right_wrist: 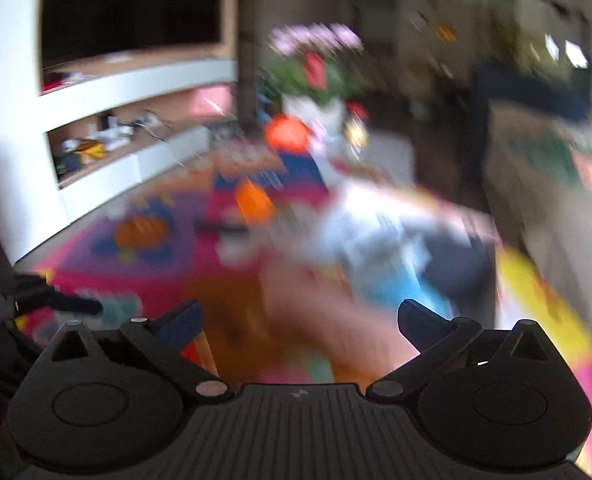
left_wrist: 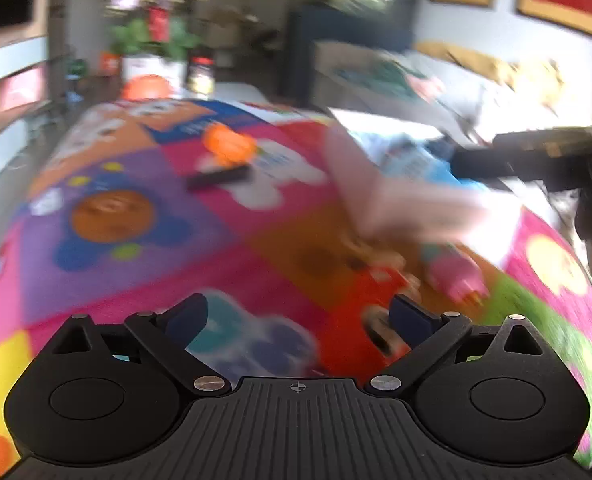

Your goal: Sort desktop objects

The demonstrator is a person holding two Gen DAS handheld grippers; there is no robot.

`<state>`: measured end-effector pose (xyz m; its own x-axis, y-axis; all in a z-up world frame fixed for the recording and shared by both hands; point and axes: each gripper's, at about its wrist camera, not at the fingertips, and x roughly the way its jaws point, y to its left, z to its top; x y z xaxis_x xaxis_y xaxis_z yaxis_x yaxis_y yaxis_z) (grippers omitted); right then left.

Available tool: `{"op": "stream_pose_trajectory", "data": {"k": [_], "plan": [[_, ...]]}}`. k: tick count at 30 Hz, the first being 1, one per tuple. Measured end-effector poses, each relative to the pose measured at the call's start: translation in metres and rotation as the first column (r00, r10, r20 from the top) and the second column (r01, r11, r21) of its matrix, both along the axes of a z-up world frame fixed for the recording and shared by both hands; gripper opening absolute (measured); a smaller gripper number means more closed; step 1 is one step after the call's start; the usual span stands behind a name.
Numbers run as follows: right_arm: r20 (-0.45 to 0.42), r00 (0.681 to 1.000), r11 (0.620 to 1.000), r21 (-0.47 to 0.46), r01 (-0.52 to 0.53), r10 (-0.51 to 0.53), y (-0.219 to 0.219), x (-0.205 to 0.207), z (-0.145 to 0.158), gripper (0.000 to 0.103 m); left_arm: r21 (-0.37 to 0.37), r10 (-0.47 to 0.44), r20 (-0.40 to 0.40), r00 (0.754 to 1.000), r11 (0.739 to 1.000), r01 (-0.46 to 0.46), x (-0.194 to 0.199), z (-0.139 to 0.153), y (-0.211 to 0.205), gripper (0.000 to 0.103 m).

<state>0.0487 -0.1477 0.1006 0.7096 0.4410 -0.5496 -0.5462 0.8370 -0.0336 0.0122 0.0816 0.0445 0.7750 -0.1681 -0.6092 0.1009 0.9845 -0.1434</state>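
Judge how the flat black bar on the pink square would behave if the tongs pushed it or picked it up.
The black bar looks straight and flat, so it is probably stiff and would slide on the mat, not roll. It lies low, so gripping it may be awkward. An orange toy sits just behind it; a push that way might bump it. Blur hides detail.

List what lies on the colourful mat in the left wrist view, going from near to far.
Left claw → pink toy → pale pink cloth → black bar → orange toy → flower pot beyond the mat.
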Motion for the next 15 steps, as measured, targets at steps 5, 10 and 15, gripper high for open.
{"op": "stream_pose_trajectory", "data": {"k": [5, 10, 15], "plan": [[-0.134, 0.985, 0.993, 0.057, -0.101, 0.108, 0.085, 0.087, 0.014, 0.102, -0.058, 0.087, 0.024, 0.996, 0.995, -0.086, 0.004, 0.007, 0.035, 0.101], [-0.272, 0.962, 0.999, 0.032, 0.010, -0.001, 0.164, 0.189, -0.017, 0.095, -0.060, 0.152, 0.011, 0.988, 0.987, -0.151, 0.005, 0.001, 0.062, 0.101], [-0.323, 0.943, 0.994, -0.089, 0.058, -0.084, 0.201, 0.231, -0.064, 0.062, -0.045, 0.170, 0.021, 0.985, 0.985, -0.169, 0.008, 0.000, 0.080, 0.101]]}}
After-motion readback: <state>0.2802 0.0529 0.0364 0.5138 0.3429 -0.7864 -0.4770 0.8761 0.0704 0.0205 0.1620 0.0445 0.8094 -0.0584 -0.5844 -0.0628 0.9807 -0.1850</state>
